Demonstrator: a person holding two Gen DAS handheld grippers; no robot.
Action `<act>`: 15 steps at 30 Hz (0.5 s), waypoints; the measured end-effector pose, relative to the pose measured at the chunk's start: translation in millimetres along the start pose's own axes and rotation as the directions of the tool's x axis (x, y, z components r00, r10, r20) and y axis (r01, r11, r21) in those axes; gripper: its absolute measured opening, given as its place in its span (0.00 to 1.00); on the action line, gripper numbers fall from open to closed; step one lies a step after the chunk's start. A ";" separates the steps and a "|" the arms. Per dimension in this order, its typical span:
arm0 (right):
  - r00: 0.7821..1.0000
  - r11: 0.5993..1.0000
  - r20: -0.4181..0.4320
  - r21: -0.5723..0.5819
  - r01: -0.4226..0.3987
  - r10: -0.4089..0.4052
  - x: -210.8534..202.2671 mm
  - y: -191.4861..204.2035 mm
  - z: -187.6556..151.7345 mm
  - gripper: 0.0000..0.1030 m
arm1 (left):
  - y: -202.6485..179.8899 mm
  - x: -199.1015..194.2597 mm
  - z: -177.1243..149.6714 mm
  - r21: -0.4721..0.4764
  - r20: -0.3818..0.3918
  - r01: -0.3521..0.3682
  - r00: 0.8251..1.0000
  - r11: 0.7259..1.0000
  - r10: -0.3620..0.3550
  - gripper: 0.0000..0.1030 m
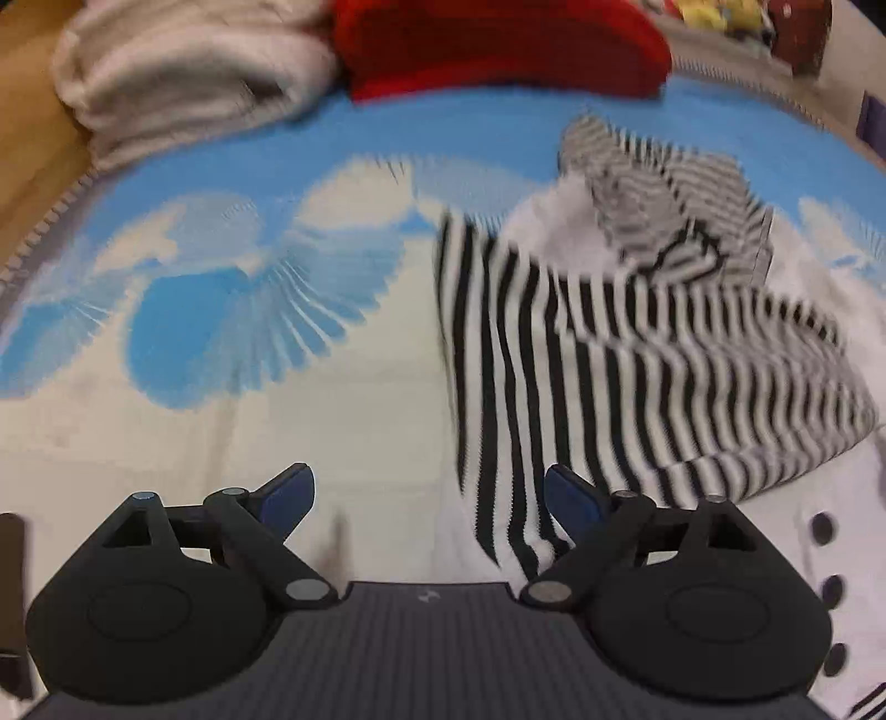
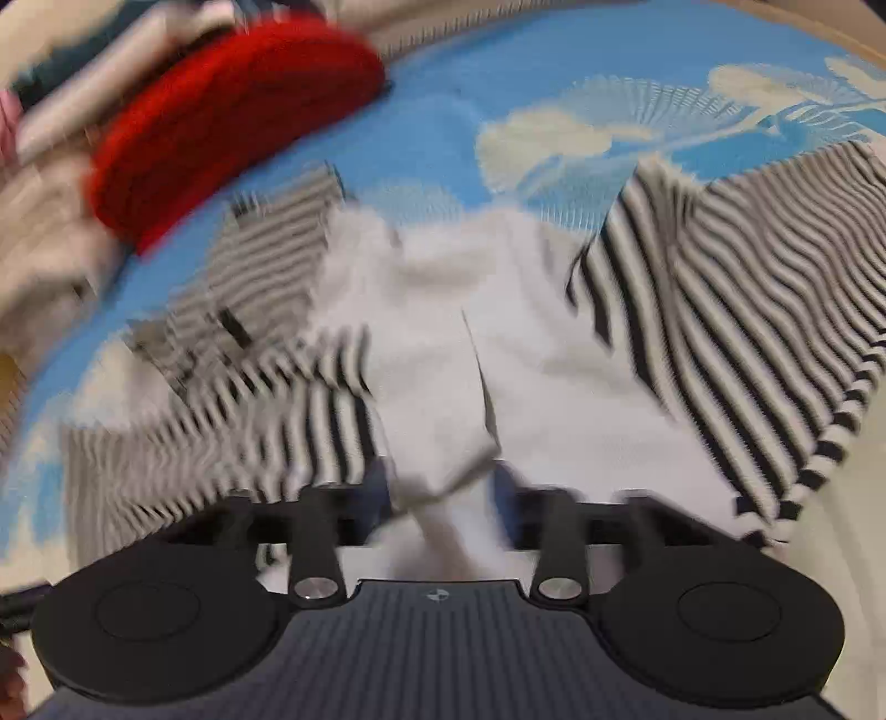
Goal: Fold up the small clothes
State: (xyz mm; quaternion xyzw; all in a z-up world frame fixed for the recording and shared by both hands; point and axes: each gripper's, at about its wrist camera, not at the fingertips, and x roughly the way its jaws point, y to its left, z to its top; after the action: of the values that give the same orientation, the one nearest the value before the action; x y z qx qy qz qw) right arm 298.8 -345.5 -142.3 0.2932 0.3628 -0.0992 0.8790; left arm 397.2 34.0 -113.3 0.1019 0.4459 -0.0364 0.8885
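Right wrist view — white fabric fold lies between my right gripper fingers.
Grip uncertain; left gripper open, empty — striped garment to its right.

The striped top is soft knit cloth with a plain white cloth part. The blue and white blanket looks woven. The red thing looks fuzzy, the pale blanket fluffy. The left gripper is matt black plastic with shiny metal pins.
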 end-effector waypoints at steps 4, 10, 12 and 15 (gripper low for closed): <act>0.992 0.999 0.123 0.003 -0.038 0.037 -79.3 -1.7 -11.5 0.61 | 6.7 -65.8 -23.5 -0.115 0.078 0.059 0.996 0.992 -0.050 0.99; 0.966 0.991 0.232 -0.103 -0.091 0.113 -199.3 7.6 -61.2 0.73 | 2.4 -149.5 -78.5 -0.126 0.147 0.136 0.982 0.983 -0.117 0.99; 0.954 0.988 0.270 -0.118 -0.098 0.127 -231.4 9.0 -78.5 0.77 | -1.4 -173.2 -96.1 -0.106 0.168 0.140 0.978 0.984 -0.121 0.99; 0.953 0.983 0.269 -0.156 -0.098 0.137 -259.7 10.9 -98.6 0.77 | -8.0 -202.2 -117.8 -0.085 0.188 0.141 0.974 0.986 -0.123 0.99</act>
State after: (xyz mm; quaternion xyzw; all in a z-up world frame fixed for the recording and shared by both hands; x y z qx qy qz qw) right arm 59.7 -288.7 -12.4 0.2347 0.2236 -0.0610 0.9440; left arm 182.3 46.1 -21.3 0.0244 0.3698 -0.0828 0.9251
